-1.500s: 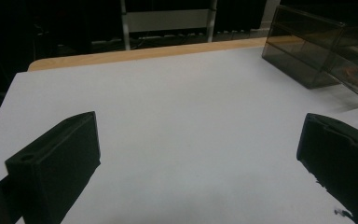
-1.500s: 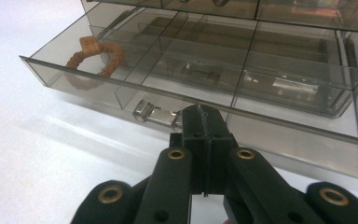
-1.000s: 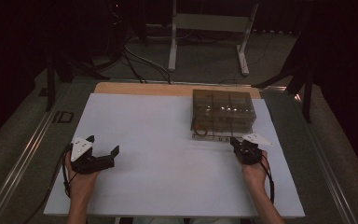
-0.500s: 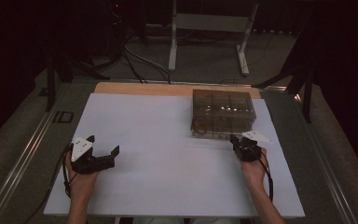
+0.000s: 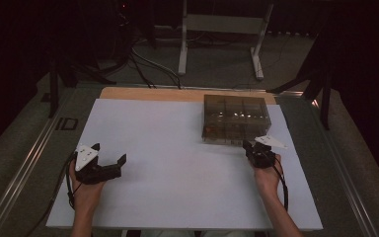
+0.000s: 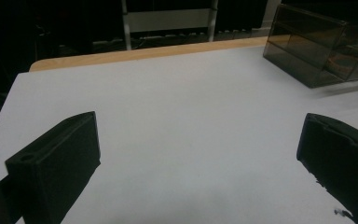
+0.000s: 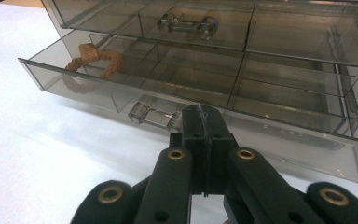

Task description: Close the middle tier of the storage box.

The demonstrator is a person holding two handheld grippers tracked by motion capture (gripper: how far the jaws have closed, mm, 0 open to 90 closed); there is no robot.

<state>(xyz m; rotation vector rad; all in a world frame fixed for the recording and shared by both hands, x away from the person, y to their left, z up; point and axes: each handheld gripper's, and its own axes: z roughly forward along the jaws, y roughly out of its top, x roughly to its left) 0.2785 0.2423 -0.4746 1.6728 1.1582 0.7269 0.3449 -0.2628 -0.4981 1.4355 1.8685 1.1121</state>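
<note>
Directly ahead of your clenched, empty right gripper [image 7: 204, 122] lay the lower drawer's clear handle [image 7: 154, 116], its long axis crosswise; your left gripper [image 5: 109, 159] sat released, well apart.

- Looks like a lab or recording studio rather than a home
- Dark room, black surroundings on the far and left sides, light falling on the table [image 5: 143, 128] alone
- White sheet over a wooden top, bare wood strip [image 5: 148, 94] showing at the far edge
- Metal rails [image 5: 27, 163] along the left and right sides of the table
- Loose cables [image 5: 145, 64] on the grey floor beyond
- Pale metal stand [image 5: 222, 29] on the far side
</note>
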